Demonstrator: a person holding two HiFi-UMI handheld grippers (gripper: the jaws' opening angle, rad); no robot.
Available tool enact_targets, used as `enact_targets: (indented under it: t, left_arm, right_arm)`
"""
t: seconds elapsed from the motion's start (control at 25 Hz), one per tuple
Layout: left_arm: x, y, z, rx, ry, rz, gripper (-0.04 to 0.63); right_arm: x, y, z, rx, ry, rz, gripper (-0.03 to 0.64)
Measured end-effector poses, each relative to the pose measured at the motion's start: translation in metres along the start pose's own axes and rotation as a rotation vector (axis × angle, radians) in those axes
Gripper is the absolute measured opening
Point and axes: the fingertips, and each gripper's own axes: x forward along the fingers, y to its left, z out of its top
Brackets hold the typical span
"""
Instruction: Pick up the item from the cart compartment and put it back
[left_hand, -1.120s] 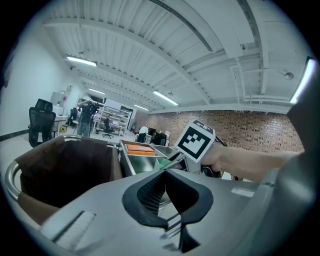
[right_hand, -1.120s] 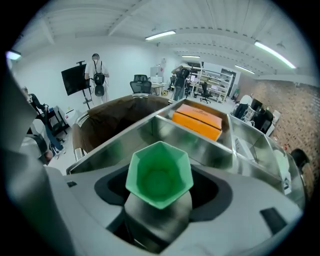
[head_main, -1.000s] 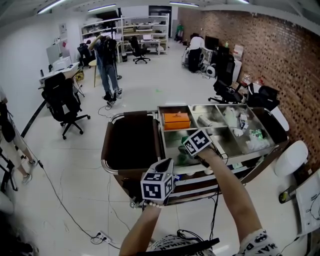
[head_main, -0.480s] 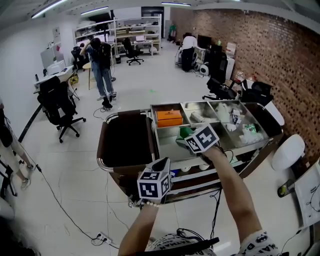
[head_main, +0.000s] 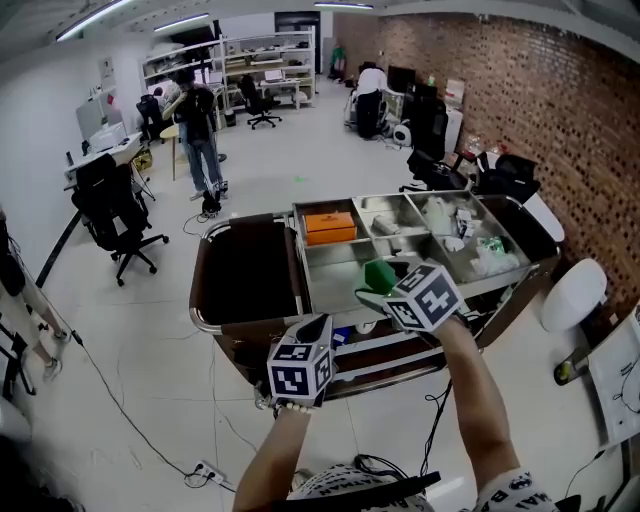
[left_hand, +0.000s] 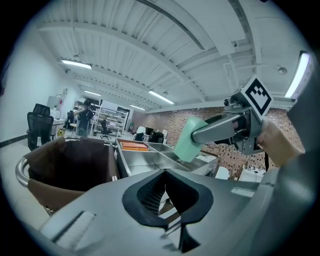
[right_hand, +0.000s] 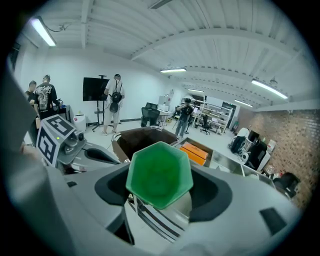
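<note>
A green hexagonal cup (head_main: 379, 275) hangs above the cart's front metal compartment (head_main: 330, 283), and my right gripper (head_main: 377, 287) is shut on it. In the right gripper view the cup (right_hand: 159, 174) fills the gap between the jaws of that gripper (right_hand: 159, 186). The left gripper view shows the cup (left_hand: 190, 140) from the side, pinched in the right gripper (left_hand: 201, 134). My left gripper (head_main: 318, 326) is at the cart's front edge, lower left of the cup; its jaws (left_hand: 165, 172) meet with nothing between them.
The cart (head_main: 198, 322) has a dark brown bin (head_main: 245, 270) on its left and metal compartments on its right. An orange box (head_main: 329, 228) lies in the back left compartment, and white and green packets (head_main: 470, 240) farther right. A person (head_main: 198, 130) and office chairs (head_main: 115, 205) are beyond.
My right gripper has risen out of the compartment and come toward me with the green cup. The left gripper has shifted only slightly.
</note>
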Motion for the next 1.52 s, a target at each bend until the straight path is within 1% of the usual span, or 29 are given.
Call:
enact_targets:
  t: [0.2, 0.4, 0.6, 0.8, 0.96, 1.12, 1.4, 1.52]
  left_arm:
    - [-0.011, -0.006, -0.009, 0.008, 0.002, 0.002, 0.006]
    - [-0.021, -0.011, -0.015, 0.044, -0.008, 0.015, 0.006]
    - [-0.028, -0.011, -0.022, 0.068, -0.02, 0.028, 0.006]
    - [-0.034, -0.009, -0.028, 0.068, -0.023, 0.039, 0.006]
    - [-0.037, -0.006, -0.032, 0.07, -0.023, 0.05, 0.006]
    - [-0.04, -0.008, -0.037, 0.072, -0.02, 0.054, 0.006]
    - [-0.044, -0.014, -0.044, 0.071, -0.013, 0.052, 0.006]
    - [-0.046, -0.014, -0.045, 0.067, -0.011, 0.053, 0.006]
  right_arm:
    - [-0.022, 0.022, -0.02, -0.002, -0.005, 0.02, 0.331]
    - [-0.03, 0.041, -0.05, 0.004, 0.025, 0.014, 0.331]
    - [-0.033, 0.062, -0.075, 0.056, 0.038, 0.034, 0.331]
    - [-0.031, 0.08, -0.1, 0.087, 0.076, 0.055, 0.331]
    - [-0.029, 0.092, -0.112, 0.119, 0.084, 0.067, 0.331]
    - [-0.03, 0.096, -0.12, 0.153, 0.075, 0.05, 0.331]
    - [-0.028, 0.09, -0.128, 0.273, 0.011, -0.01, 0.328]
    - [-0.03, 0.087, -0.129, 0.286, 0.001, -0.028, 0.328]
